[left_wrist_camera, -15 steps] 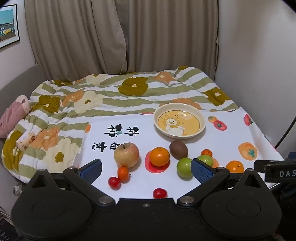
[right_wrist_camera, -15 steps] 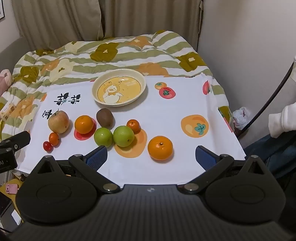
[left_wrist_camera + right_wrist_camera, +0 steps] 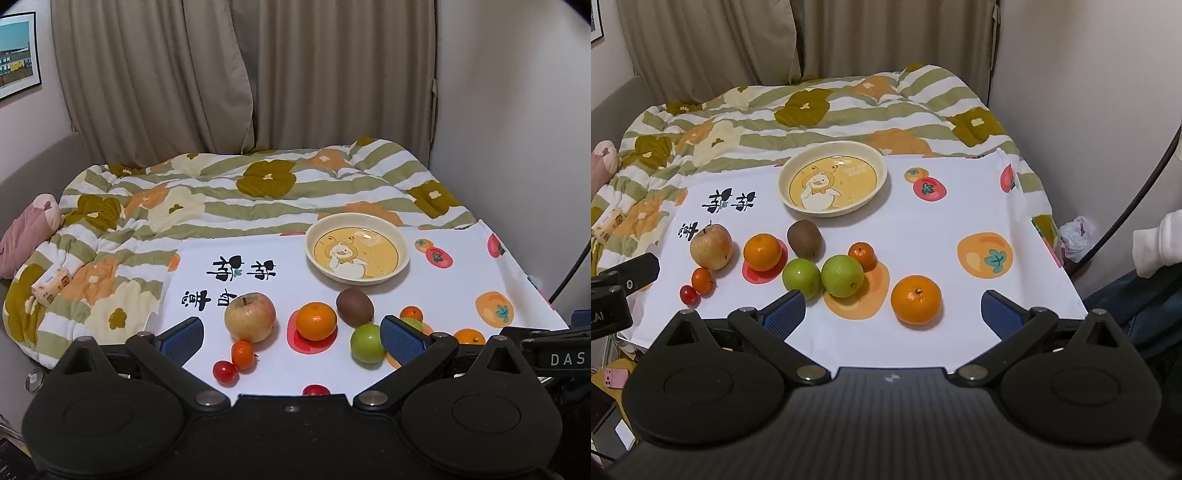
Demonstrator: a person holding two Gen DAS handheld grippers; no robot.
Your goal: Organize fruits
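Apple [image 3: 711, 246], oranges [image 3: 762, 252], kiwi [image 3: 804, 238] and green fruits [image 3: 842, 276] (all loose) lie before the empty duck bowl [image 3: 833, 178].

Bowl [image 3: 833, 177] empty, toward far edge of cloth [image 3: 923, 229]. Kiwi [image 3: 804, 239] just before it. Apple [image 3: 711, 246] near left edge. Largest orange [image 3: 915, 299] alone near front edge.

cloth [image 3: 923, 229]: white, printed with orange and red fruit and black characters
bowl [image 3: 833, 179]: cream rim, yellow inside with a white duck
quilt [image 3: 258, 192]: green and white stripes, olive, orange and cream flowers
apple [image 3: 711, 246]: yellow-red
kiwi [image 3: 804, 238]: brown
two round fruits [image 3: 822, 276] nearer than the bowl: green
tongs' pads [image 3: 785, 313]: blue
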